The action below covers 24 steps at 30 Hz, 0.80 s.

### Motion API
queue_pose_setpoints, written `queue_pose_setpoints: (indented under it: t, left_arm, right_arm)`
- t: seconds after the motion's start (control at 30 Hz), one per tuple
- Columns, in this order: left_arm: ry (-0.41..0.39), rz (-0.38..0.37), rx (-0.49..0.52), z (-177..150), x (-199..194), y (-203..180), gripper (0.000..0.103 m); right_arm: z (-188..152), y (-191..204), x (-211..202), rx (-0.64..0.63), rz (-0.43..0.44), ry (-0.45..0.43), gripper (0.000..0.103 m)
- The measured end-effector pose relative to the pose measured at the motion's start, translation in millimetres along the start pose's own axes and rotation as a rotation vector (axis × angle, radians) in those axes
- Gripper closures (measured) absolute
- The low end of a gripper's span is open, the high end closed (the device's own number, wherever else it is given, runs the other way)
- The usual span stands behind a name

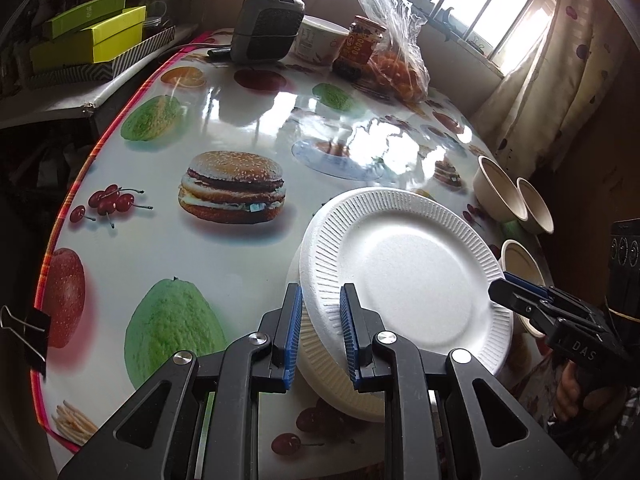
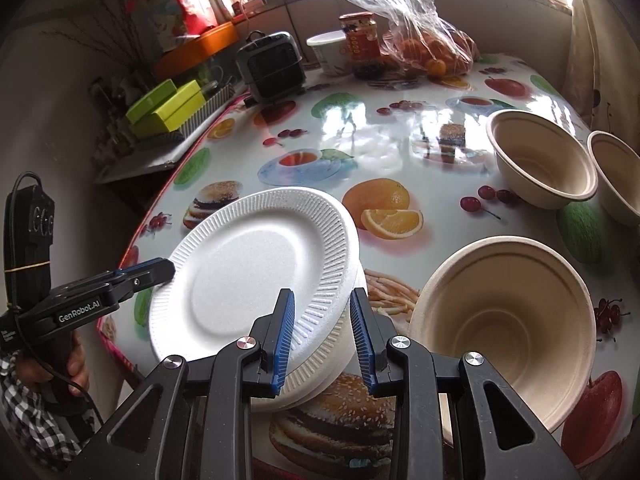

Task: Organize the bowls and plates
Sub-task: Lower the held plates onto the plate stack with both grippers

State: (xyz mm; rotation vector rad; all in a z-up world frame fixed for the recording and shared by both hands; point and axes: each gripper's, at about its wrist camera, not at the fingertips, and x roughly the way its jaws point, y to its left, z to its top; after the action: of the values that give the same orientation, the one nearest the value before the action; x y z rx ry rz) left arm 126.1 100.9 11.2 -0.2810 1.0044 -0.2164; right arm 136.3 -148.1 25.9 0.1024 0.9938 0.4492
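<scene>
Lower centre: left gripper (image 1: pixel 320 332) and right gripper (image 2: pixel 322 332), jaws wide, each straddling tilted top plate (image 2: pixel 256 272) rim

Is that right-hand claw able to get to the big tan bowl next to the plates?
Probably yes. The right claw is open around the rim of the white plates, and the nearest tan bowl sits just to its right with nothing between them.

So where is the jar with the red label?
The jar stands at the far end of the table, between the white tub on its left and the bag of oranges on its right, in both views.
</scene>
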Motion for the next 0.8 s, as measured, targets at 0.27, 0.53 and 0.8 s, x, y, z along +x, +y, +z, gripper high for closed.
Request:
queue_pose_setpoints:
  t: [0.27,0.53,0.8]
  left_arm:
    - [0.016,0.016,0.009,-9,6,-2,0.083]
    - [0.029,0.029,0.010,-15,13,-1,0.083]
    - [0.030,0.028,-0.001,-17,17,0,0.082]
  right_arm:
    - [-11,-2,6,-0.015,-0.016,0.012,0.075]
    - [-16,-5,13,-0.016,-0.019,0.027,0.075]
    - [-18,-4,17,-0.029,-0.030,0.033,0.075]
